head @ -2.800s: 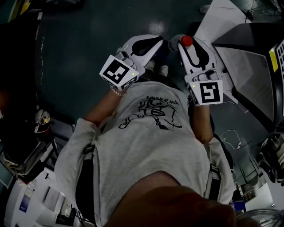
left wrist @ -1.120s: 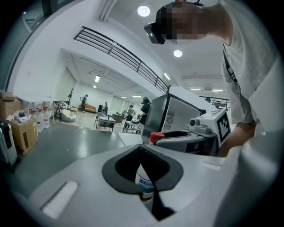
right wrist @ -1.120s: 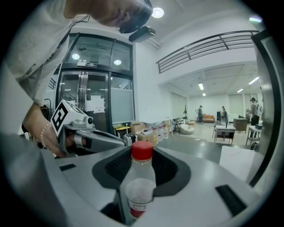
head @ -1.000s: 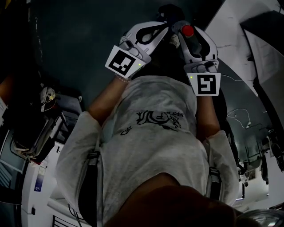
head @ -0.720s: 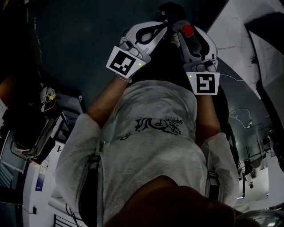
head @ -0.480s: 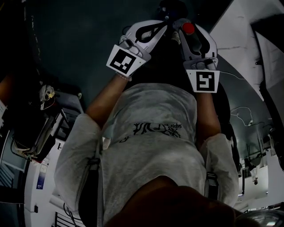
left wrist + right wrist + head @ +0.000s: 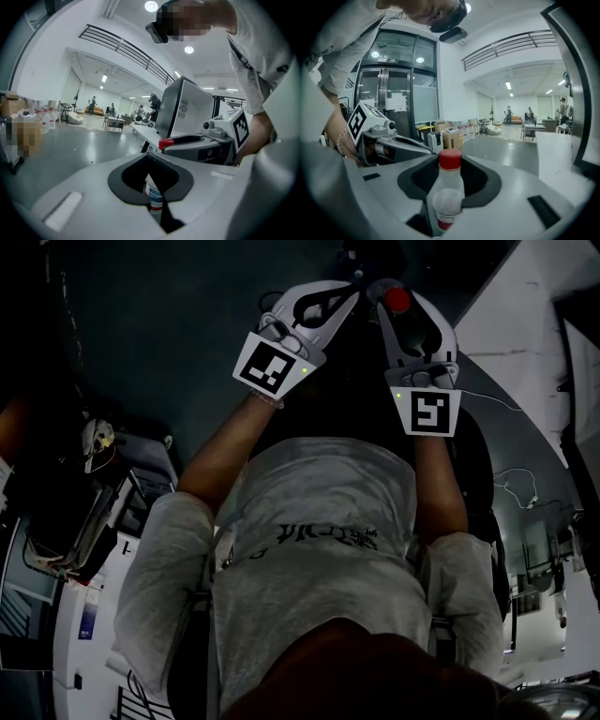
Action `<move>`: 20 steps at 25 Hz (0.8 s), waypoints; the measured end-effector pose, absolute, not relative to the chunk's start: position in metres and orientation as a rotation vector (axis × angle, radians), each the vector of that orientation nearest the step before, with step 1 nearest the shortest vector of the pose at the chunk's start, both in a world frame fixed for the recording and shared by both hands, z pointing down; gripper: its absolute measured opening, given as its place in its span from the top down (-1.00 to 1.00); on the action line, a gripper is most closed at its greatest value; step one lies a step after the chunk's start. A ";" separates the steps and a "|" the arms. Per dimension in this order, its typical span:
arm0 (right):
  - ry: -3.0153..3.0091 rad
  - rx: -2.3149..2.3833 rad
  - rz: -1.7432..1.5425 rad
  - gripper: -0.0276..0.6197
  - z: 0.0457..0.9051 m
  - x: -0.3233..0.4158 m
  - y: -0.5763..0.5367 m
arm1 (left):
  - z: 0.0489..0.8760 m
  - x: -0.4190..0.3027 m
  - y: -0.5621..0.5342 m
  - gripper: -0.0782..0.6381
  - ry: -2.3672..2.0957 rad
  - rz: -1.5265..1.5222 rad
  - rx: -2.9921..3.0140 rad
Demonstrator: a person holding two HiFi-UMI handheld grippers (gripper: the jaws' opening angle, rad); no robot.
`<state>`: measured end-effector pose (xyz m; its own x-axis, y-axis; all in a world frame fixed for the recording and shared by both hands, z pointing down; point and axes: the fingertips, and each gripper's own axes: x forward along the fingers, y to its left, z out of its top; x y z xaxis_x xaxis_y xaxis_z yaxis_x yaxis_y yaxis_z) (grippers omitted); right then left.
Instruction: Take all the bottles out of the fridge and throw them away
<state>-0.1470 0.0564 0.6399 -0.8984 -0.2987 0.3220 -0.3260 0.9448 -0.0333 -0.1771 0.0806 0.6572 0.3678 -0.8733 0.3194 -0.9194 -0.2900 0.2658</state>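
A clear red-capped bottle (image 7: 447, 190) stands clamped between the right gripper's (image 7: 386, 289) jaws, its cap toward 12 o'clock. A blue-labelled bottle (image 7: 153, 199) sits pinched between the left gripper's (image 7: 345, 292) jaws, at 9 o'clock of the right gripper, over a dark floor (image 7: 187, 324).

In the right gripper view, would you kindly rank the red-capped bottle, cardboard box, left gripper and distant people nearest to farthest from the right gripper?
1. red-capped bottle, held, dead centre.
2. left gripper, alongside at left.
3. cardboard box, behind, left of centre.
4. distant people, far hall, right.
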 end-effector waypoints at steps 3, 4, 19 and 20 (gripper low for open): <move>-2.771 0.457 0.113 0.46 0.655 -0.149 0.058 | 0.665 -0.178 0.079 0.76 -1.546 0.151 2.241; -2.770 0.458 0.105 0.46 0.659 -0.149 0.058 | 0.668 -0.178 0.078 0.76 -1.542 0.152 2.244; -2.735 0.480 0.082 0.46 0.736 -0.151 0.052 | 0.733 -0.180 0.069 0.76 -1.492 0.189 2.267; -2.736 0.475 0.074 0.46 0.741 -0.153 0.052 | 0.737 -0.181 0.068 0.76 -1.489 0.188 2.272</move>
